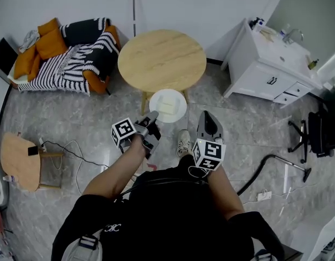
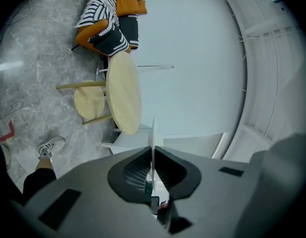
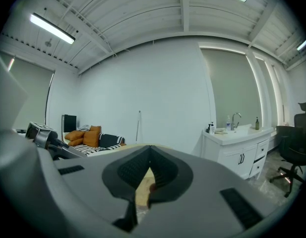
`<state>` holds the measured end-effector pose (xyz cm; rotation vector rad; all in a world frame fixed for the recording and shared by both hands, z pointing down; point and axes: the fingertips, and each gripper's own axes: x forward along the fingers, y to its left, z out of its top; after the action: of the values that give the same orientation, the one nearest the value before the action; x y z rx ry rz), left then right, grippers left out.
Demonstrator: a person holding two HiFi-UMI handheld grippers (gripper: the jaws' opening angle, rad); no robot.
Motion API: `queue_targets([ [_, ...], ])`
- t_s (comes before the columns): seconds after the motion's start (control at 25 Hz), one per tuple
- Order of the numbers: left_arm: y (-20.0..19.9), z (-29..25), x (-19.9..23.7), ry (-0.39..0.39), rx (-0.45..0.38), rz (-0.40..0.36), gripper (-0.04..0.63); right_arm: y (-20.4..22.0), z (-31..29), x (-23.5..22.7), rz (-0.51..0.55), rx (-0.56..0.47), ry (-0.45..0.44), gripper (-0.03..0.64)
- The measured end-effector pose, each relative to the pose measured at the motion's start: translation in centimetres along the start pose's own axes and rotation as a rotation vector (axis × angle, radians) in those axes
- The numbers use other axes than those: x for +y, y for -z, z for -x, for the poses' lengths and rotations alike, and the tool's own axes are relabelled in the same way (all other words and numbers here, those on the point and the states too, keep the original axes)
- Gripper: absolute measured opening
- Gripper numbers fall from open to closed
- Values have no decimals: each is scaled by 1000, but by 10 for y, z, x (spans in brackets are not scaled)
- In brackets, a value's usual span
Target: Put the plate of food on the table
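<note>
A white plate (image 1: 168, 106) carrying a pale yellow slab of food (image 1: 166, 103) hangs over the floor just in front of the round wooden table (image 1: 162, 58). My left gripper (image 1: 152, 117) is shut on the plate's near rim. In the left gripper view the plate (image 2: 153, 140) shows edge-on as a thin white line pinched between the jaws, with the table (image 2: 124, 93) beyond. My right gripper (image 1: 206, 115) is held to the plate's right, apart from it. Its jaws meet at the tips with nothing in them (image 3: 150, 161).
A striped sofa with orange cushions (image 1: 64, 50) stands at the back left. A white sink cabinet (image 1: 267, 64) is at the back right, and an office chair (image 1: 316, 132) at the far right. A small wooden side table (image 1: 18, 162) with cables is at the left. A stool (image 2: 89, 100) sits under the round table.
</note>
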<state>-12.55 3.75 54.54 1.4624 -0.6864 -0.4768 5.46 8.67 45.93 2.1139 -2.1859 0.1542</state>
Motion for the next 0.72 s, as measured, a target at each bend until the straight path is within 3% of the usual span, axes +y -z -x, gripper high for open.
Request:
queue_targets([
  [0.72,-64,-89,-15,18,-54,22,23,-23,-127,-25,35,4,-75,5],
])
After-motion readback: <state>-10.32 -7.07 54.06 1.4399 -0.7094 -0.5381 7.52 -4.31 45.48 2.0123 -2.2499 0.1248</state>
